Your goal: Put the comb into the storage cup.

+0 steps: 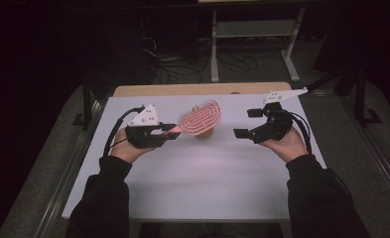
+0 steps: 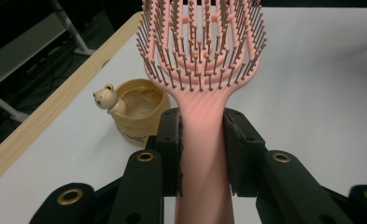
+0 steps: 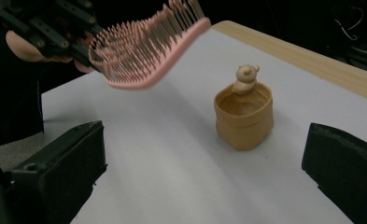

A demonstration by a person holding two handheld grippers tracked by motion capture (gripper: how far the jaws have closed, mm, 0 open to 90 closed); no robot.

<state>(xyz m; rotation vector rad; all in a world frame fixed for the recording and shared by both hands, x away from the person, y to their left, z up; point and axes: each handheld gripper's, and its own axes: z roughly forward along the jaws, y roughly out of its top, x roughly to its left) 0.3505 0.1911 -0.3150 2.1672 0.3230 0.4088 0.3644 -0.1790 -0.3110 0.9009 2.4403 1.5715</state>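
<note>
The white rectangular table top [image 1: 192, 183] lies in front of me, with a strip of pale wood [image 1: 202, 89] along its far edge. My arms in dark sleeves [image 1: 103, 198] come in from the near side, one hand-held gripper in each hand.

My left gripper [image 1: 168, 130] is clamped on the handle of the pink plastic hairbrush with an open, slotted paddle head [image 2: 202, 51]; in the left gripper view both black pads press flat against the handle just below the head. The brush hangs in the air, off the table, its head reaching toward the middle and its bristles turned up and toward me.

My right gripper [image 1: 248, 123] holds nothing, its jaws spread wide, and it hangs above the table well to the right of the brush.

Smallest is the tan, soft-looking cup with a little bear figure on its rim [image 3: 243, 116], standing upright on the table under and just beyond the brush head.

I judge I am mid-carry: the brush is lifted and held, and the cup looks like its destination. Next I would need to tip the brush toward upright, bring one end over the cup's mouth and lower it in; the free gripper may have to steady the cup, which looks light enough to topple.
</note>
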